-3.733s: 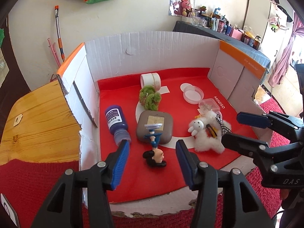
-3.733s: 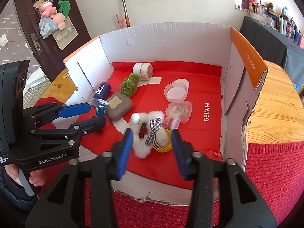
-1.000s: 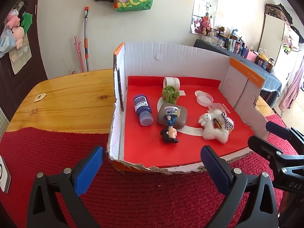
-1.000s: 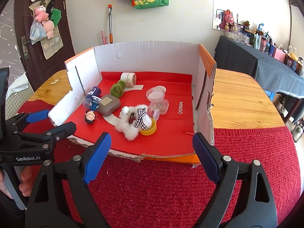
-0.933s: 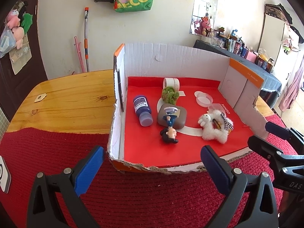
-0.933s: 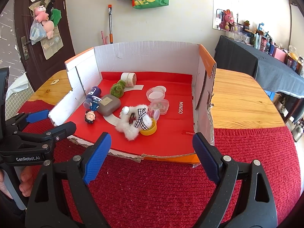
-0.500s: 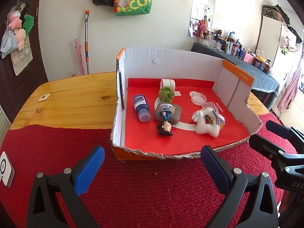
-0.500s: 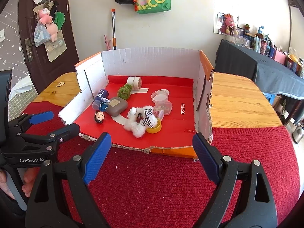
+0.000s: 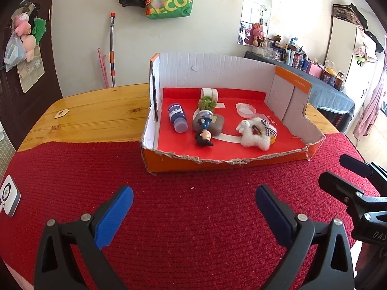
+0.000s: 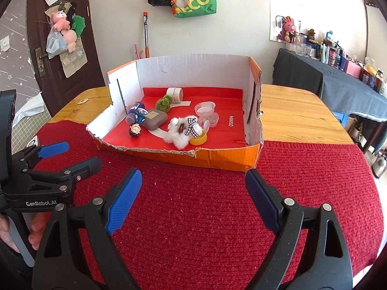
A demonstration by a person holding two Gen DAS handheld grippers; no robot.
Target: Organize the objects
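While both tools hang over the mat, the left gripper (image 9: 193, 205) shows its blue-padded jaws spread wide across the bottom of its own frame, nothing between them but the red knitted mat (image 9: 193, 229). Same story for the right gripper (image 10: 193, 193): jaws wide apart, empty, low in its frame, with the left one visible at its left edge. Plenty of bare mat lies between the fingertips and the torn front lip of the orange cardboard box with the red floor (image 9: 217, 164), which sits in the middle of each view, straddling the mat's far edge and the wooden table (image 9: 96, 116). Inside, left to right: a dark blue bottle on its side (image 9: 177, 118) close by the left wall, a small black-haired figurine (image 9: 204, 136) lying against a grey-brown rounded case (image 9: 214, 125), and a white fluffy toy with a checked bow (image 9: 256, 135) nearer the front right. Behind them, a green fuzzy ball (image 9: 206, 102), a white tape roll (image 9: 209, 93) by the back wall, and a clear round lidded tub (image 9: 245, 108). Open wood flanks the box on both sides.
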